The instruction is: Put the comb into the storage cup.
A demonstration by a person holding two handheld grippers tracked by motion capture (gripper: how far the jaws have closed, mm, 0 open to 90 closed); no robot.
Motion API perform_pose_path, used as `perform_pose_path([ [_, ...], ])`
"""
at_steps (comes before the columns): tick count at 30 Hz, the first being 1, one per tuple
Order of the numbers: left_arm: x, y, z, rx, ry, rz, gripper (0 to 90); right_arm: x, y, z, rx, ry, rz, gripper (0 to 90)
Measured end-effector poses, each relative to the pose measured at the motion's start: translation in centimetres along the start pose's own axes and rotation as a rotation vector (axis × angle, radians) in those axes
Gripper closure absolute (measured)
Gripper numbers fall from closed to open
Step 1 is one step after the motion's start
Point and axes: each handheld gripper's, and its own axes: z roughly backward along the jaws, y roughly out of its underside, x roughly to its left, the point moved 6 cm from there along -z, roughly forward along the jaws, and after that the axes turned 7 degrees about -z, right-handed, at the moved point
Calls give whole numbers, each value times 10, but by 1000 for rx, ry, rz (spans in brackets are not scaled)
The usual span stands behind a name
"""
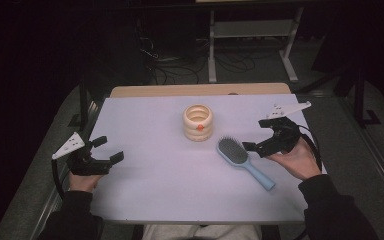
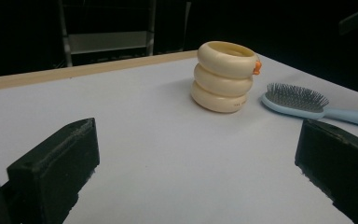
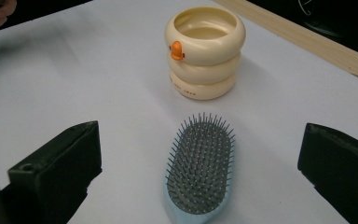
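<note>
A cream holder (image 1: 198,122) shaped like three stacked rings, with a small orange knob, stands upright at the table's middle. Just right of it and nearer to me lies a light blue hairbrush (image 1: 240,157), bristles up, handle pointing toward the front right. My right gripper (image 1: 256,135) hovers open just right of the brush head. In the right gripper view the brush head (image 3: 200,168) lies between and ahead of the jaws, untouched, with the holder (image 3: 205,51) beyond. My left gripper (image 1: 109,149) is open at the table's left, holding nothing, and faces the holder (image 2: 223,77) and the brush (image 2: 296,98).
The table (image 1: 145,180) is covered by a pale sheet, with a wooden strip (image 1: 200,90) along its far edge. Beyond it, on the dark floor, are a metal frame (image 1: 250,35) and cables.
</note>
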Motion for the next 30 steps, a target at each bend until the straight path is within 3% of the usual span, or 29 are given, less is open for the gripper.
perform_pose_path([
  [22, 0, 0, 0, -1, 5, -3, 0, -1, -3, -44, 166, -15, 25, 0],
  [30, -1, 0, -1, 2, 9, -3, 0, -2, -2, -52, 199, -15, 32, 0],
])
